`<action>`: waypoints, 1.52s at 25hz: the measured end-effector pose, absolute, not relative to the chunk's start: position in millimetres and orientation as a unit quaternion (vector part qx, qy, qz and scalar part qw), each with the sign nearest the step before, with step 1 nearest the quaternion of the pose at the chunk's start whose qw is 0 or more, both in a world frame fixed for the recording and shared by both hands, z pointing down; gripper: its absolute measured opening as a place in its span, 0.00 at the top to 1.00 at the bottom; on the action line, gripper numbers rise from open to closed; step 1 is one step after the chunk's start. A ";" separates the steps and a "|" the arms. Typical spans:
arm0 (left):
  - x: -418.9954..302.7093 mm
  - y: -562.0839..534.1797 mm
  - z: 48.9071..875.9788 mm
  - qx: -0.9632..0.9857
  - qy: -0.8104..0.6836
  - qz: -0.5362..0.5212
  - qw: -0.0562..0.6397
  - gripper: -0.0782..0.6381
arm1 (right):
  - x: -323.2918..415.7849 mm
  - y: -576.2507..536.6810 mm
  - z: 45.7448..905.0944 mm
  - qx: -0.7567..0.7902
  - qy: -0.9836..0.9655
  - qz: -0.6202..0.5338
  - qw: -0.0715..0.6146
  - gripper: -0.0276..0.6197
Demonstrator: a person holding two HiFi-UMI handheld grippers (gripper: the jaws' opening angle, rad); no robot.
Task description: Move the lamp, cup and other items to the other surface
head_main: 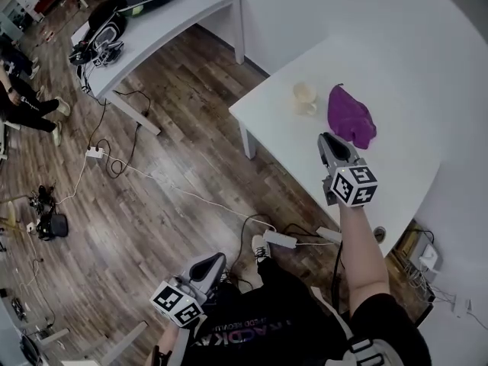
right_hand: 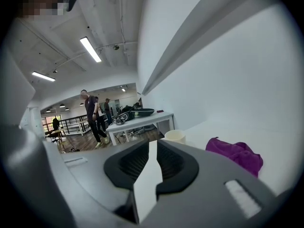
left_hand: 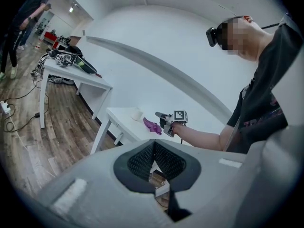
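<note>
A cream cup (head_main: 304, 97) and a crumpled purple cloth (head_main: 351, 117) lie on the white table (head_main: 396, 67) at the right. My right gripper (head_main: 329, 145) hovers over that table just short of the cloth. Its jaws are slightly open with nothing between them. In the right gripper view (right_hand: 153, 144) the cup (right_hand: 175, 136) is ahead and the cloth (right_hand: 236, 155) to the right. My left gripper (head_main: 210, 265) hangs low by my body over the floor. It is shut and empty (left_hand: 154, 144), and it looks across at the cup (left_hand: 137, 114) and cloth (left_hand: 151, 125).
A second white table (head_main: 175, 10) at the far left carries black gear and cables. A power strip (head_main: 278, 239) and cords lie on the wooden floor between the tables. People (right_hand: 92, 115) stand in the far room. A wall runs behind the near table.
</note>
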State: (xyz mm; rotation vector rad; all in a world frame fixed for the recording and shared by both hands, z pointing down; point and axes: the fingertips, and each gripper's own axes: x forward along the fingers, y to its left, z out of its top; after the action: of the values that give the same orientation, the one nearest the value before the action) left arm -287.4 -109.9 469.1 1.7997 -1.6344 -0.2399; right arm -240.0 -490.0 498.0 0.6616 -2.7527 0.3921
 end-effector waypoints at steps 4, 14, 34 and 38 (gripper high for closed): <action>-285.6 -108.0 474.5 0.680 -0.637 -0.093 0.351 0.89 | -246.9 -516.3 517.5 0.233 -0.949 0.133 0.165 0.85; -282.1 -106.2 483.3 0.667 -0.641 -0.092 0.367 0.89 | -271.1 -578.1 570.3 0.240 -0.933 0.128 0.236 0.81; -296.2 -93.6 497.0 0.631 -0.668 -0.106 0.380 0.89 | -310.7 -610.3 623.6 0.203 -0.915 0.113 0.330 0.87; -295.9 -86.3 499.4 0.631 -0.668 -0.097 0.383 0.89 | -310.3 -607.7 623.6 0.213 -0.914 0.118 0.325 0.87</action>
State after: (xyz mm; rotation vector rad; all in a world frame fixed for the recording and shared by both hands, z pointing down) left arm -295.9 -86.3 499.4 1.6086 -1.7024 -0.2481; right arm -310.3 -607.7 623.6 0.5583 -2.3966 0.3084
